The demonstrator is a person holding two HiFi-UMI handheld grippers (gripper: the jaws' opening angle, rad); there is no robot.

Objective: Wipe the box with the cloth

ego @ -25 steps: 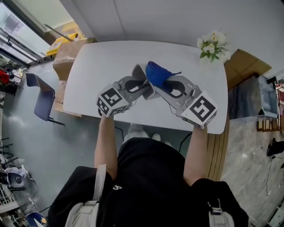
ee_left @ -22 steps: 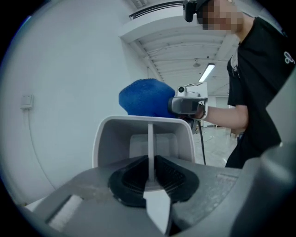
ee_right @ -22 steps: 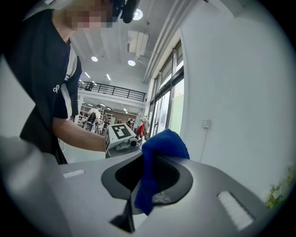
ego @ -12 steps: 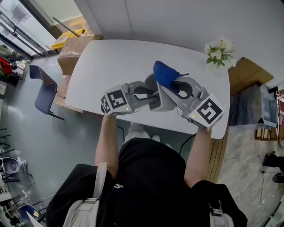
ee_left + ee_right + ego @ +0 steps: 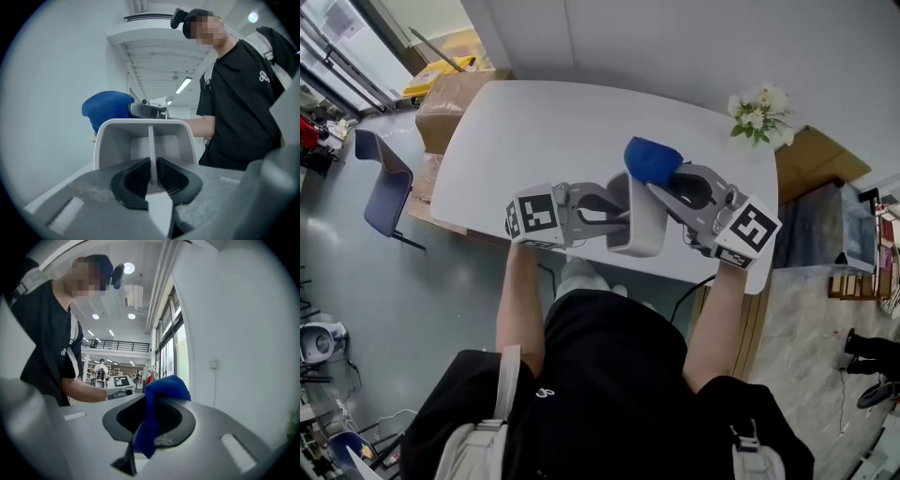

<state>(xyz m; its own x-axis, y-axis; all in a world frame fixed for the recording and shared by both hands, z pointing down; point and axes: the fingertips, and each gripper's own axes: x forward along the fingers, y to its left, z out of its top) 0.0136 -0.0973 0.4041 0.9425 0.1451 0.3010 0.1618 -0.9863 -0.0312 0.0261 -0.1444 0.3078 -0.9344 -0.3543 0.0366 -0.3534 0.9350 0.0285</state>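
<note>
I have the left gripper clamped on the box. In the left gripper view its jaws are pinched together on one thin wall of the box, which I see edge-on between the ribbed pads. The box is a pale grey open container with rounded corners. In the head view it hangs over the near edge of the white table, somewhat right of the table's middle.

The right gripper is clenched on the blue cloth. In the right gripper view a fold of the cloth runs down between the jaws and bunches up above them. In the head view the cloth sits over the table, at the end of the box that points toward the table's far edge. From the left gripper view the cloth shows behind the box's upper left corner. I cannot tell whether it is pressing on the box or just beside it.

A bunch of white flowers stands at the table's far right corner. A brown carton sits on the floor off the table's far left corner, and a dark blue chair stands off the table's left end.
</note>
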